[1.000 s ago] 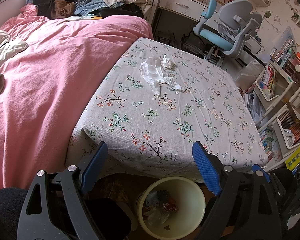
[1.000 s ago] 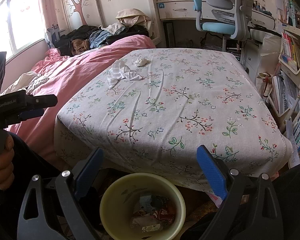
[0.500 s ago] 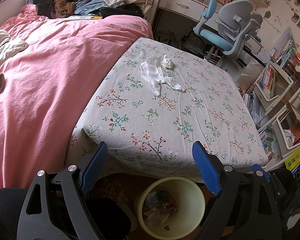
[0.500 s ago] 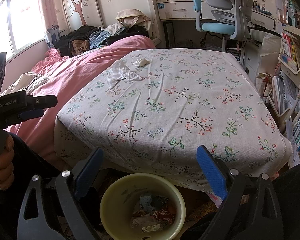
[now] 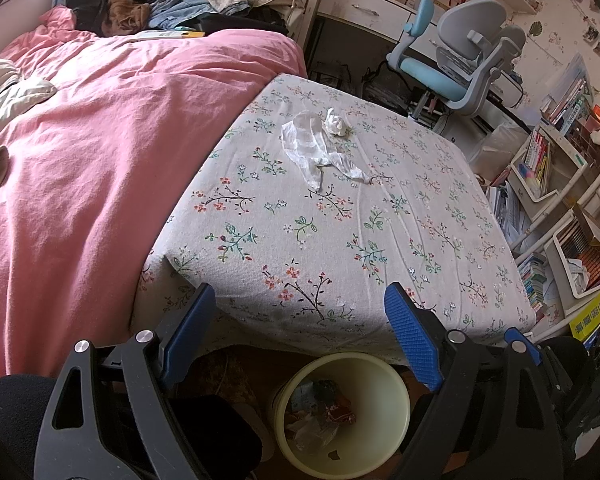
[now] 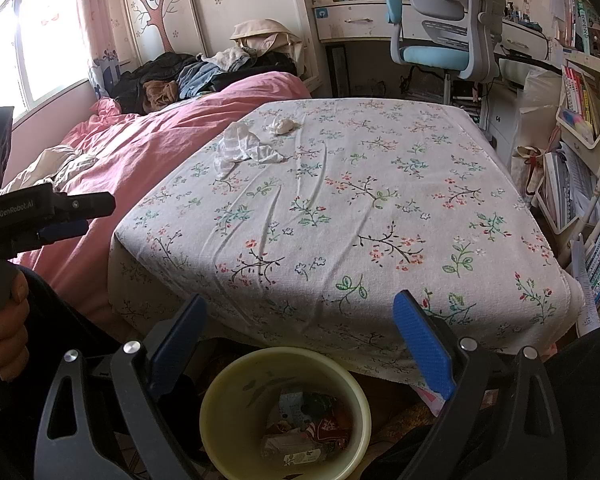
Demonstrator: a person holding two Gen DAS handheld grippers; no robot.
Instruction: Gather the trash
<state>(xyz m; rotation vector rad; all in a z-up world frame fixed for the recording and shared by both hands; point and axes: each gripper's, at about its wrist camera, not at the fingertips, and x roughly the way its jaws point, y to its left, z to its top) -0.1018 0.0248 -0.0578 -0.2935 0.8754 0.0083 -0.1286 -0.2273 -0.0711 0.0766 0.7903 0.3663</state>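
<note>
Below us the yellow bin (image 6: pixel 220 412) already holds some wrappers. Our left gripper (image 5: pixel 300 336) and right gripper (image 6: pixel 304 340) both gape empty. Across the floral cloth (image 5: pixel 340 240) a limp tissue (image 5: pixel 312 152) and crumpled wad (image 5: pixel 336 124) remain uncollected.

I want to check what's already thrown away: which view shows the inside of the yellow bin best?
The right wrist view: the yellow bin sits nearly whole between the tongs, with its opening and the wrappers inside clearly visible. The left wrist view shows the same bin smaller, its right edge cut by a tong finger.
</note>
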